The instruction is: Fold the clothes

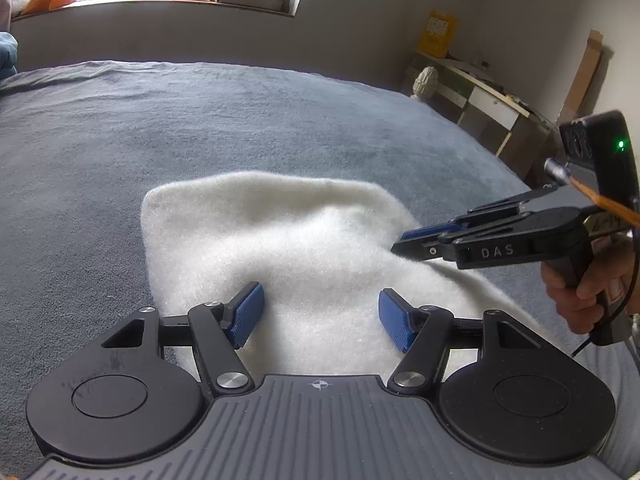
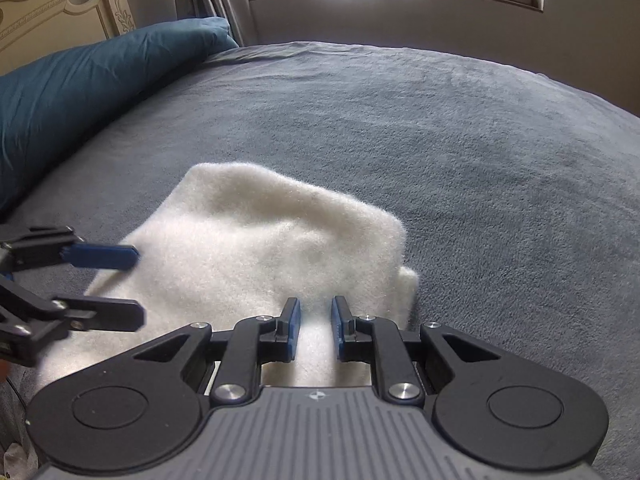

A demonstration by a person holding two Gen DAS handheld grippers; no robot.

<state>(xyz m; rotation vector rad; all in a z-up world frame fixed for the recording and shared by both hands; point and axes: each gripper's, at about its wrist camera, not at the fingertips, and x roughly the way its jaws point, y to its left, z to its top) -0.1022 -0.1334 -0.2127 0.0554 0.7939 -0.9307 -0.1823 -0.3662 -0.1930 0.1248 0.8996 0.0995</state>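
In the left wrist view the left gripper hovers open over the lower middle of the white garment on the bed, and should pinch one edge; in the right wrist view the right gripper, jaws narrowly parted and clamping nothing, sits at its lower-centre edge.

Left hand-held gripper: grey ribbed body with a small white crosshair mark, two black round discs either side, black linkage arms with silver screws, blue textured pads on black fingers. Faint scratches on the disc left of the body. Right hand-held gripper: same build, same blue pads, silver screws. Seen side-on from the left wrist view, it has black fingers lettered "DAS", a black pistol-style handle in a hand, a black box above with a green light, a thin black cable, possibly an orange strap behind it.
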